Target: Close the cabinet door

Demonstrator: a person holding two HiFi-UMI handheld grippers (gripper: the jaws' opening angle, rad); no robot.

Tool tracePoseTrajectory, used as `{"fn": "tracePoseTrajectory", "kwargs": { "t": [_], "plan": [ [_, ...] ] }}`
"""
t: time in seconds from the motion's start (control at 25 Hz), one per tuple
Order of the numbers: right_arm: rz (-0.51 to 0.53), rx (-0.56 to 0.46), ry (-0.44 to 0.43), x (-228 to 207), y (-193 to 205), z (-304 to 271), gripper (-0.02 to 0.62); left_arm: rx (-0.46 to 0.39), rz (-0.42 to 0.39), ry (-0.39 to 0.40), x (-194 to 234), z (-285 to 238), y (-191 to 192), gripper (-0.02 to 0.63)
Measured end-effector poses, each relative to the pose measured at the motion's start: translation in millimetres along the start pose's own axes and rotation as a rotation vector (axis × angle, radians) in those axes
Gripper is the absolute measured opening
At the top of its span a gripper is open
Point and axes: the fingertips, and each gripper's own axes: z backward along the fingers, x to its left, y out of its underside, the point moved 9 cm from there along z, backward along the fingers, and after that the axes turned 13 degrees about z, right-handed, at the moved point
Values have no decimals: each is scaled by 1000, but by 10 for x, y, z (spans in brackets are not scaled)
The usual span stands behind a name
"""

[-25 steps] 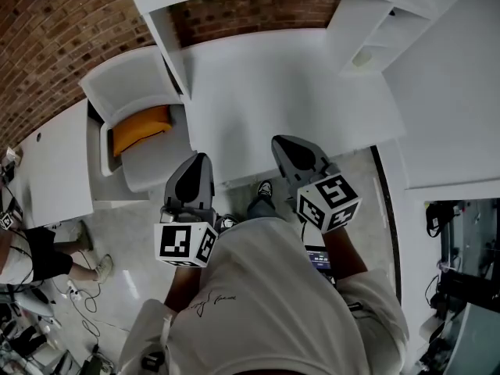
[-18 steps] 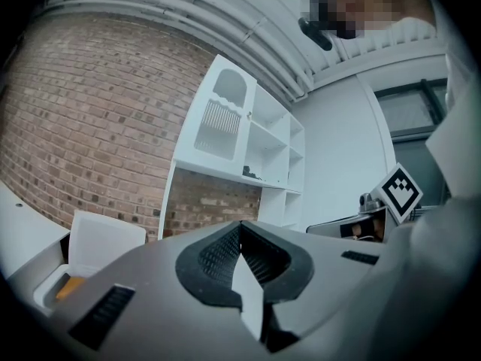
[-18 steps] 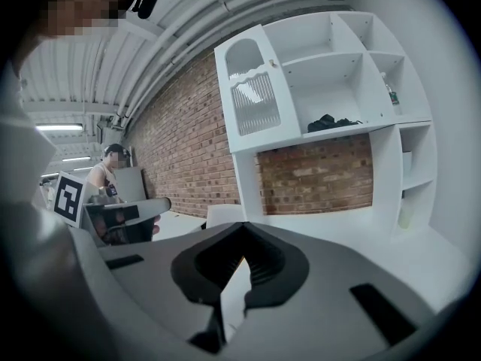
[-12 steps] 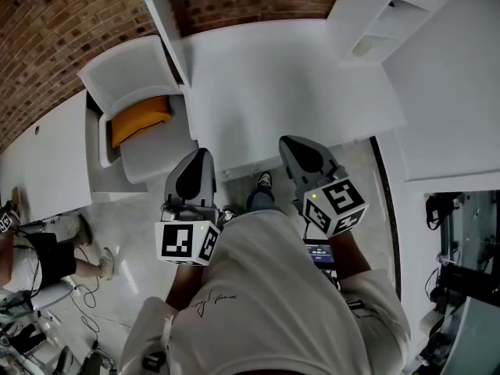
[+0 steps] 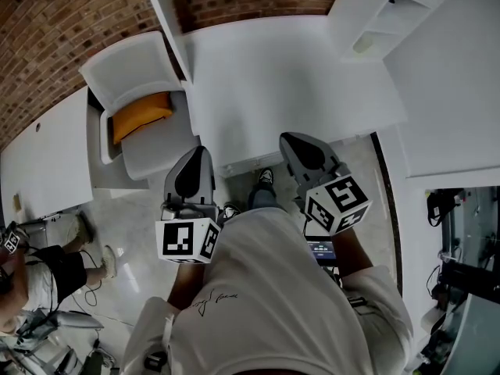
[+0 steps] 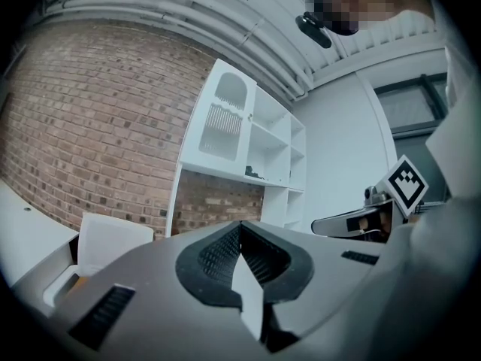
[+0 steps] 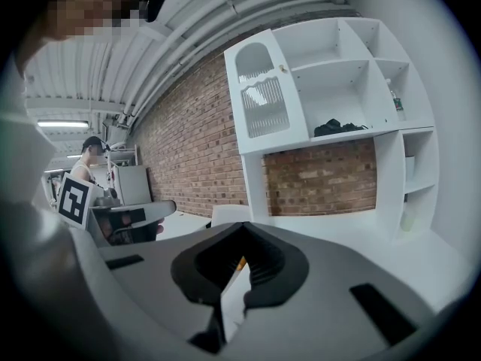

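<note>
The white cabinet (image 7: 353, 89) hangs over the desk, against the brick wall. Its door (image 7: 259, 100), with an arched slatted panel, stands swung open at the left end; it shows as well in the left gripper view as the door (image 6: 225, 119). The open shelves hold a dark bundle (image 7: 338, 128). Both grippers are held near my torso, short of the desk and far from the door. My left gripper (image 5: 201, 153) (image 6: 240, 224) is shut with nothing in it. So is my right gripper (image 5: 291, 139) (image 7: 242, 224).
A white desk (image 5: 289, 84) lies right ahead under the cabinet. Left of it stands a white chair (image 5: 148, 155) with an orange cushion (image 5: 141, 116). Another white table (image 5: 43, 162) is at far left, and a person (image 5: 31, 264) is on the floor beside it.
My right gripper has drifted slightly right and down. The left gripper has barely moved. The person at the lower left has shifted downward.
</note>
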Motion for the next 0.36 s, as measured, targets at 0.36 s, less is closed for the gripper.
{"fn": "tracePoseTrajectory", "kwargs": {
  "t": [0.36],
  "plan": [
    [5,-18,-28,-22,-42,-32,23,-17,-47,4,10,7,-17,15]
  ]
}}
